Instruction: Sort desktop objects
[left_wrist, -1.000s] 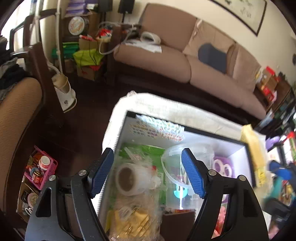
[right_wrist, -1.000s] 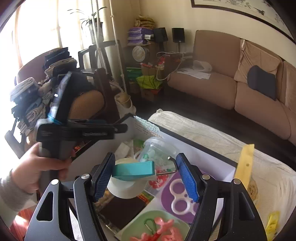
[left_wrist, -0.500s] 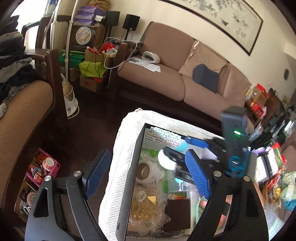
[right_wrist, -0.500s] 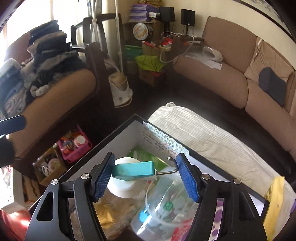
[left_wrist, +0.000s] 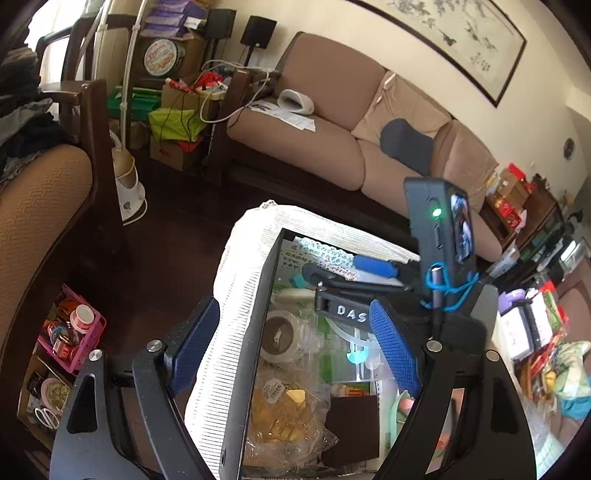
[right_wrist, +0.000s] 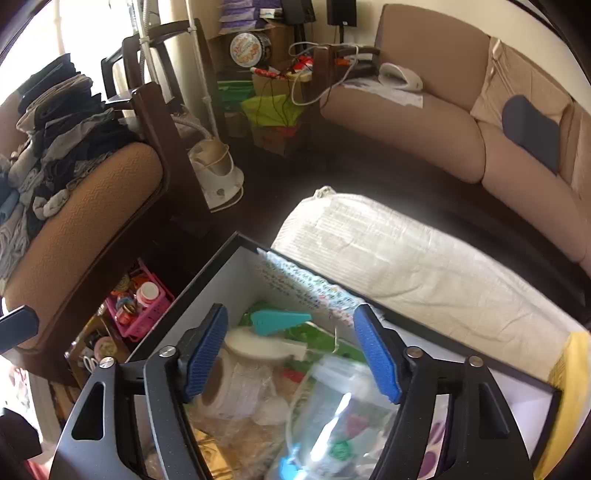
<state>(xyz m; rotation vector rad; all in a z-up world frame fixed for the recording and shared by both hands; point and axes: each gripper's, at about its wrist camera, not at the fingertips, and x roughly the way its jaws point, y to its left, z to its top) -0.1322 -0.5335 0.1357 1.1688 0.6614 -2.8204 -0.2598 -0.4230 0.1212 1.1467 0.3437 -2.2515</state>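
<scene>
An open black box (left_wrist: 266, 295) with white inner walls (right_wrist: 221, 280) holds several desktop items: a tape roll (left_wrist: 280, 334), a clear lidded tub (right_wrist: 343, 398), a bag of gold pieces (left_wrist: 284, 406) and a brown card (left_wrist: 351, 417). My right gripper (right_wrist: 291, 314) hangs over the box's far corner, its jaws opening. Beyond its fingertips a teal-and-white dispenser (right_wrist: 280, 321) lies loose and blurred in the box, with neither pad touching it. My left gripper (left_wrist: 293, 306) is open and straddles the box's left wall, holding nothing. The right gripper's body (left_wrist: 347, 314) shows in the left wrist view.
The box rests on a white ribbed cloth (right_wrist: 406, 251). A pink basket of small jars (left_wrist: 74, 332) sits on the dark floor to the left, below an armchair (right_wrist: 92, 206). A yellow packet (right_wrist: 569, 369) lies at the right edge. A sofa (left_wrist: 332, 147) stands behind.
The right gripper came down over the box and its pads have parted from the teal-and-white dispenser, which now lies in the box. The left gripper drew back to the box's left wall.
</scene>
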